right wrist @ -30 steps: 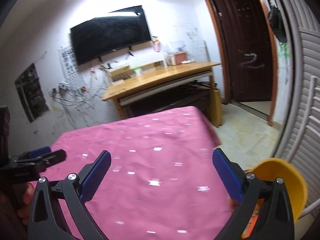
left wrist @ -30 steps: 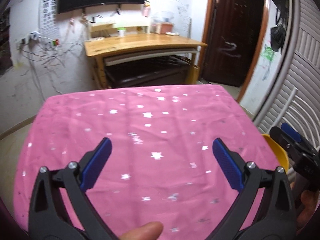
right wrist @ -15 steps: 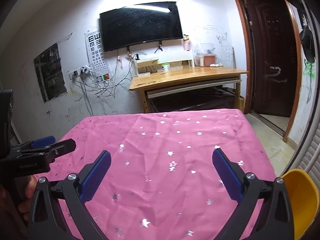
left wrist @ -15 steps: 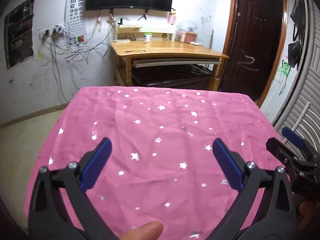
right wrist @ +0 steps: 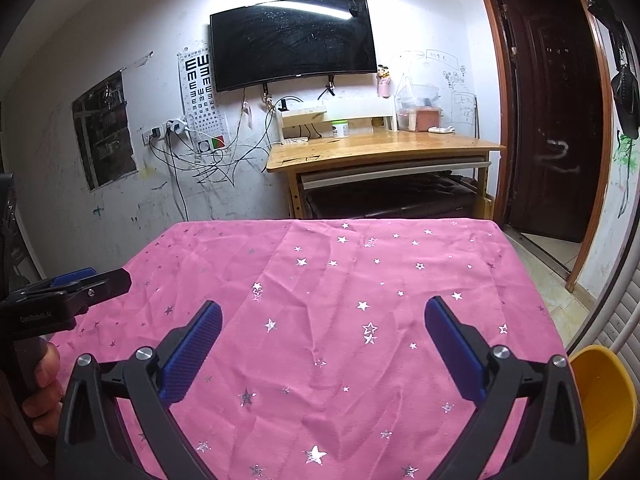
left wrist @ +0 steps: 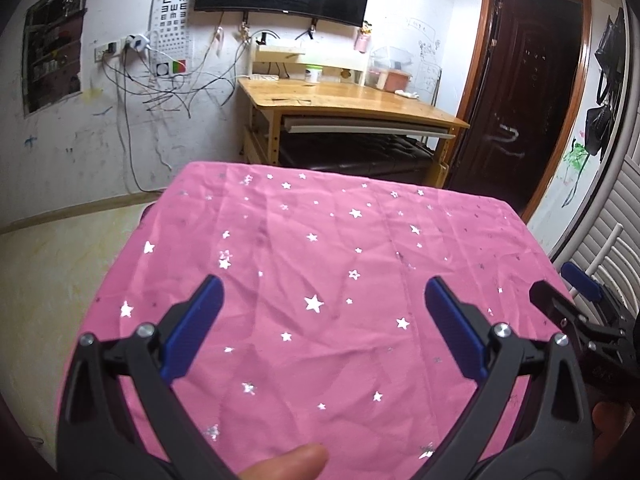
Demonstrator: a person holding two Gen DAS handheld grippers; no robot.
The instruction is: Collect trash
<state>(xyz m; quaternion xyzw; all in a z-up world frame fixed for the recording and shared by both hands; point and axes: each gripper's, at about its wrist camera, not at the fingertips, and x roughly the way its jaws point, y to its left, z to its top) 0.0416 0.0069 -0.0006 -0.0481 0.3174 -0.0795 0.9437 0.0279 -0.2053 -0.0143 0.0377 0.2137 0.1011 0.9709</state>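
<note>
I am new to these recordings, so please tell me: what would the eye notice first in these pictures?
First, the bright pink tablecloth with silver stars, filling the foreground. Over it, the left gripper and right gripper spread their blue-padded fingers wide, holding nothing. Behind, a black TV hangs above a wooden desk; a yellow bin sits lower right.

An eye chart (right wrist: 199, 92) on the wall, left of centre in the right wrist view, shows rows of the letter E turned different ways. At the left edge, the left hand-held gripper (right wrist: 72, 292) carries small print, seemingly "GenRobot.ai".
</note>
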